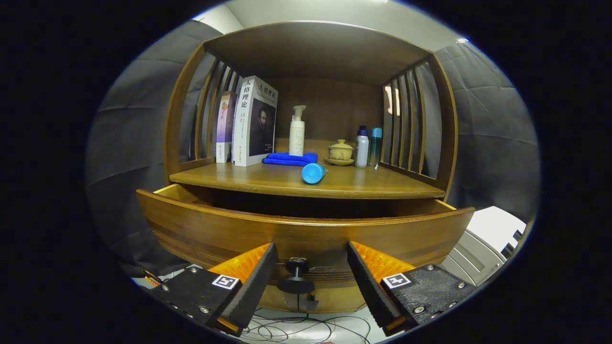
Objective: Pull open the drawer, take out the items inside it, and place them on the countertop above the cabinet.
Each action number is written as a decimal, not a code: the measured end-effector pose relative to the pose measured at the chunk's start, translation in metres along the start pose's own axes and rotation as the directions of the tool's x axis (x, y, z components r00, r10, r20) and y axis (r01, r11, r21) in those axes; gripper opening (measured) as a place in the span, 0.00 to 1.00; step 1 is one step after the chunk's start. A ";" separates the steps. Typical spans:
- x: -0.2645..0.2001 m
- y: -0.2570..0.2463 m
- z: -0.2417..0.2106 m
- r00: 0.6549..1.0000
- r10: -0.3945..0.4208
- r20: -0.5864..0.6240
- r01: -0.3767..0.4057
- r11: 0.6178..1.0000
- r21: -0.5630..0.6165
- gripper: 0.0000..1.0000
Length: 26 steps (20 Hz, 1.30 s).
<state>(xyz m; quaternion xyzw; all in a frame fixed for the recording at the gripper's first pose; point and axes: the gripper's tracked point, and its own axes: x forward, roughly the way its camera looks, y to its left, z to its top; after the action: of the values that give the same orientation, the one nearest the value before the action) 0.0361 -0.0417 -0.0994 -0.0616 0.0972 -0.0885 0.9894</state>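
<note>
Your gripper (311, 272) stands wide open, gripping nothing, its fingers either side of the drawer knob (296, 279). The wooden drawer (306, 234) is pulled out under the countertop (267, 179); it looks heavy and stiff, so take that small, likely slippery knob squarely.

Gripper view, low, close before drawer (306, 234), facing cabinet (311, 184) straight on

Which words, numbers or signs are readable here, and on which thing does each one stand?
"人格理论": spine of the white book.
Purple book: text too blurred to read.
Pump bottle: vertical letters, too small to read.
Tongs, open on either side of the drawer knob: square markers, no words.
</note>
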 end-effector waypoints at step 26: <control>0.070 0.009 0.012 0.999 -0.016 0.038 0.015 1.000 0.027 0.93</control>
<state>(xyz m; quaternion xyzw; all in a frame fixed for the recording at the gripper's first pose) 0.1073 -0.0446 -0.1016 -0.0506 0.0767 -0.0962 0.9911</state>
